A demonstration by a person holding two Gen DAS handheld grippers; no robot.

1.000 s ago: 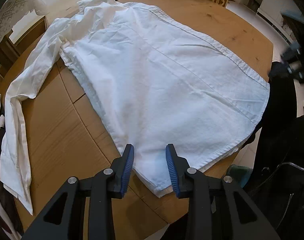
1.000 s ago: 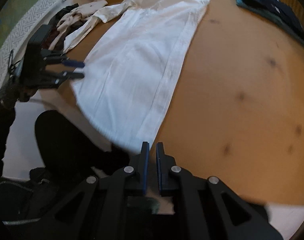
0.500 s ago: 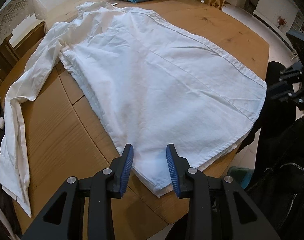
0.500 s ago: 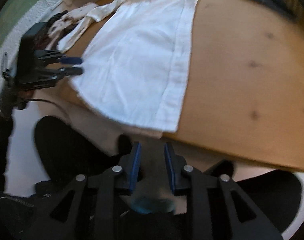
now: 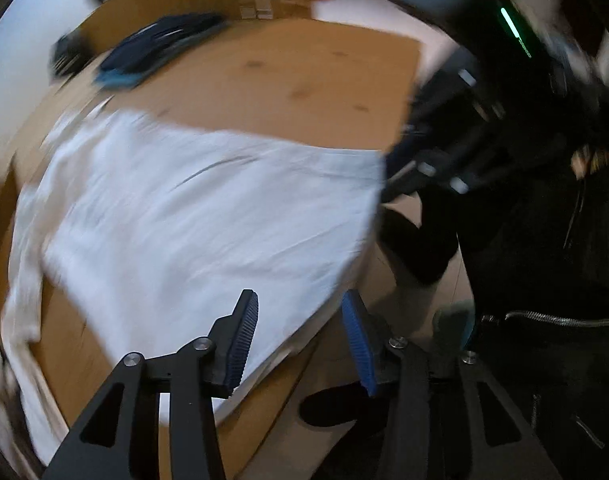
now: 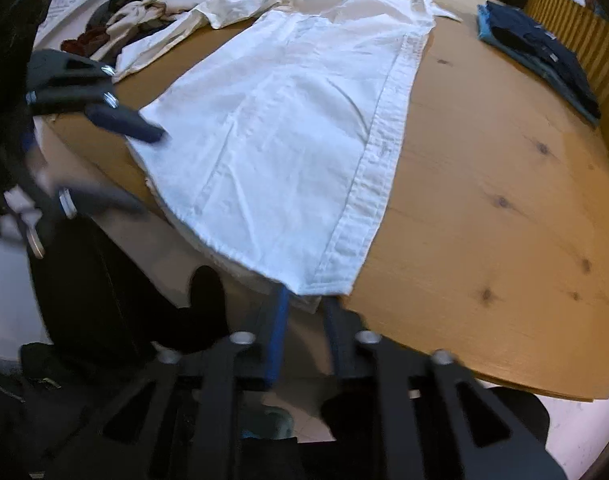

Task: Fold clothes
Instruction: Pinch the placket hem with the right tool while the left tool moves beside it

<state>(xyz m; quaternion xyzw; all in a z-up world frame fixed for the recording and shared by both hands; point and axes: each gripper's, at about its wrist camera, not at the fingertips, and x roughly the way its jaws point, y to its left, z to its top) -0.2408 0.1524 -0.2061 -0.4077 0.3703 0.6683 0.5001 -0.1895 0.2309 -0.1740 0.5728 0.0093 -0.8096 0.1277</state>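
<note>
So going left to right: the pile of unfolded clothes (image 6: 132, 20) sat at the far left edge of the worktop (image 6: 504, 200), then the white shirt (image 6: 288, 128) lay spread flat across the middle with its hem at the near edge and one sleeve trailing off toward that pile, and the folded dark stack (image 6: 544, 56) was over on the far right. The left hand-held gripper (image 5: 300, 336) had its jaws opening, straddling the shirt's hem corner with the pads not pressing on the cloth yet. The right hand-held gripper (image 6: 304, 320) was closing, jaws still a bit apart right at the other hem corner, and I couldn't really tell if any fabric was caught between them. My guess is the shirt handles like any thin cotton: light, floppy, wrinkles easily, slides on the wood, so pinching the stitched hem corners or the thicker button placket seems the safest bet rather than the middle of the panel. The right wrist view was the sharp one and showed the whole shirt, collar, sleeve and the clothes pile. The left wrist view was badly smeared, but it alone showed the person's dark zipped jacket (image 5: 544, 320) and the right tool from the side.
</note>
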